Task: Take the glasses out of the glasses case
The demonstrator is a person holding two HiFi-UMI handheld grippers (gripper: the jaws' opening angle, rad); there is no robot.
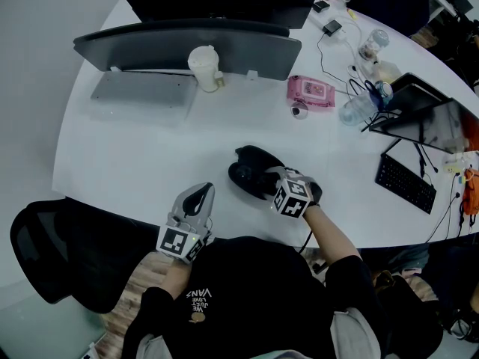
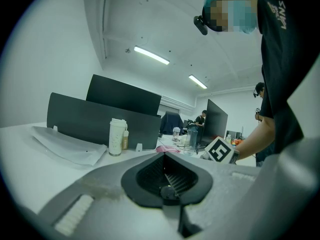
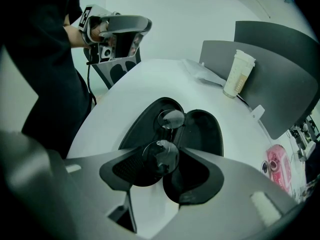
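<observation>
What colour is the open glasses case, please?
Black; the case shows best in the right gripper view.
</observation>
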